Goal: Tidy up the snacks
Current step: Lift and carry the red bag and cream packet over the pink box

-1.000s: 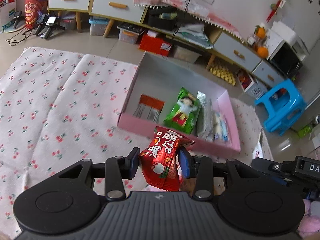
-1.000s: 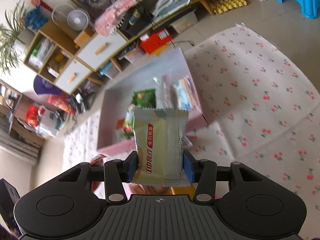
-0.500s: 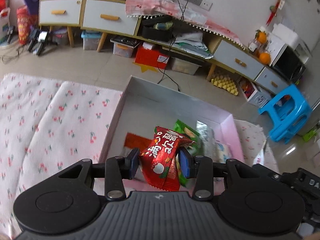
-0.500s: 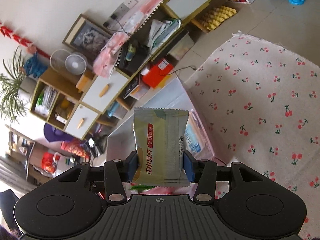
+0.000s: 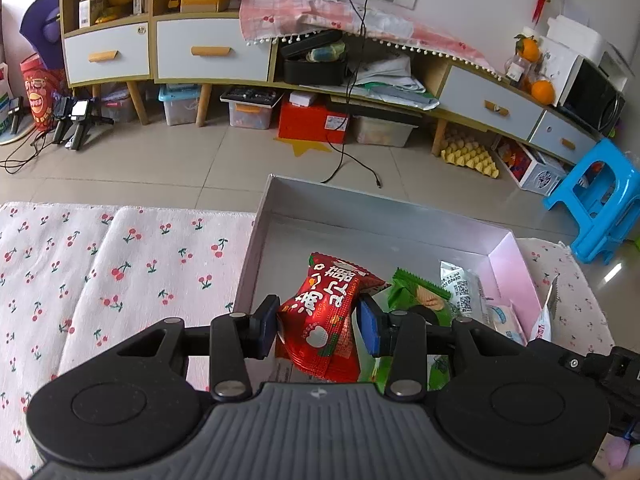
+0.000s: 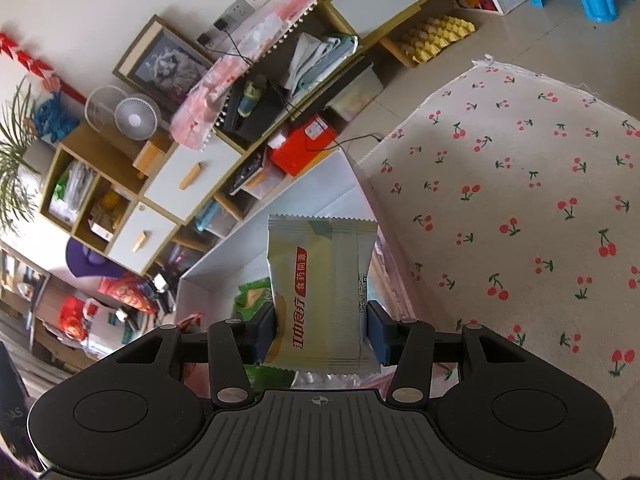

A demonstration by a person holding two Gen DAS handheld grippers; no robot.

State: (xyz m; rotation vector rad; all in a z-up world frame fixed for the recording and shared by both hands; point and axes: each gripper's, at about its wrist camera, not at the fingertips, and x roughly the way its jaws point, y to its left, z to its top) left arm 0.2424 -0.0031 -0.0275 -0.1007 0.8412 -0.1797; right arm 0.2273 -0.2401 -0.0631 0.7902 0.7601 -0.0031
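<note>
My left gripper [image 5: 318,322] is shut on a red snack packet [image 5: 328,316] and holds it over the left part of the pink box [image 5: 516,268]. Inside the box lie a green packet [image 5: 416,294] and silver-white packets [image 5: 464,288] at the right. My right gripper [image 6: 320,328] is shut on a pale yellow-silver snack packet [image 6: 324,292], held above the same box [image 6: 320,192], whose green packet [image 6: 252,292] shows behind it.
The box sits on a cherry-print cloth [image 5: 120,272] that also spreads to the right in the right wrist view [image 6: 520,220]. Beyond are tiled floor, a low cabinet [image 5: 208,52] with bins, a red box [image 5: 312,122] and a blue stool [image 5: 600,200].
Both grippers have moved forward over the box with their packets. The box now lies directly below them and the cabinet looks closer.
</note>
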